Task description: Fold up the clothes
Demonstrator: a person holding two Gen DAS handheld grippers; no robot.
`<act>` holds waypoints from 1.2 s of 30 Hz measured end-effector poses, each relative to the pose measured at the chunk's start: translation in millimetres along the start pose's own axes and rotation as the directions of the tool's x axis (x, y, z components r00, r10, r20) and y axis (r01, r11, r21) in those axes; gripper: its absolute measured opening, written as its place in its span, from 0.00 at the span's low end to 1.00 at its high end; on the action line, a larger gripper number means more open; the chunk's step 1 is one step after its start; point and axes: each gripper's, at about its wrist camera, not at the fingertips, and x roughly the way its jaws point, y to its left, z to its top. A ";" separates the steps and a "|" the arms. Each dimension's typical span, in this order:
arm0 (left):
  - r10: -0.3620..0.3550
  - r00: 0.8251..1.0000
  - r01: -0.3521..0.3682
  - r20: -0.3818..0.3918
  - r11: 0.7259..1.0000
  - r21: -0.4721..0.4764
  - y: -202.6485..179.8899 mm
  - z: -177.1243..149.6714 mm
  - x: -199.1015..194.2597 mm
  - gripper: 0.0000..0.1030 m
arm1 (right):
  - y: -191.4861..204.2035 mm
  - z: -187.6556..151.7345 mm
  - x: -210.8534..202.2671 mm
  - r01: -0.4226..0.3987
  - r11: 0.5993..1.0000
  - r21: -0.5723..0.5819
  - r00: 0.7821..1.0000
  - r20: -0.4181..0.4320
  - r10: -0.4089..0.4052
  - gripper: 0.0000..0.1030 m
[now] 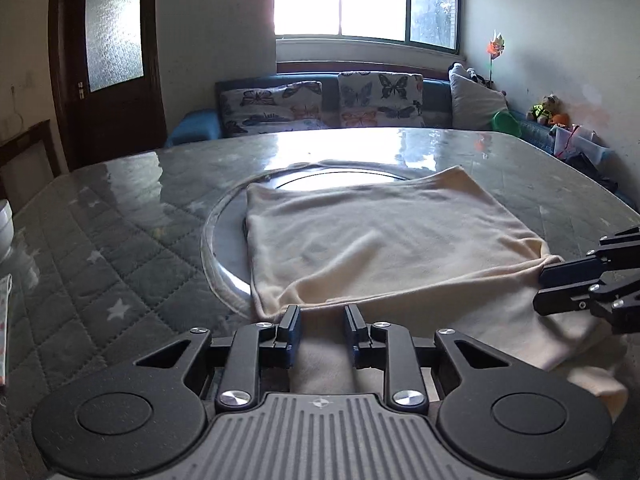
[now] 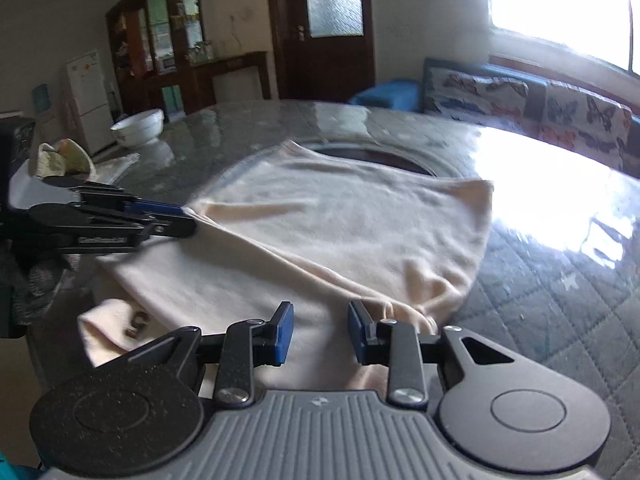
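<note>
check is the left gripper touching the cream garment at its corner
Touching. In the right wrist view, the left gripper tips meet the folded corner of the cream garment, and the cloth pulls into a taut ridge from there.

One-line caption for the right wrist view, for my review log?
Both hand-held grippers open at the near fold edge of a cream garment on a glass-topped table, right and left.

Hidden and cut-off parts

The cream garment (image 1: 372,240) runs under the left gripper (image 1: 322,320); the white bowl (image 1: 5,224) is cropped by the edge.
</note>
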 end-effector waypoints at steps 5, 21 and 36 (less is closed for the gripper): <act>-0.002 1.000 0.002 0.003 1.000 -0.003 2.4 -2.6 -2.9 0.28 | 1.3 5.9 -9.4 -0.001 1.000 -0.008 0.999 0.035 0.002 0.30; -0.074 0.997 0.067 0.026 0.974 0.215 -22.4 -18.9 -62.3 0.46 | 21.8 -13.6 -18.0 -0.025 0.980 -0.196 0.999 -0.041 0.017 0.43; -0.115 0.993 0.082 0.025 0.826 0.557 -65.3 -66.0 -81.3 0.54 | 34.2 -28.7 -57.0 -0.037 0.943 -0.331 0.998 -0.055 0.020 0.61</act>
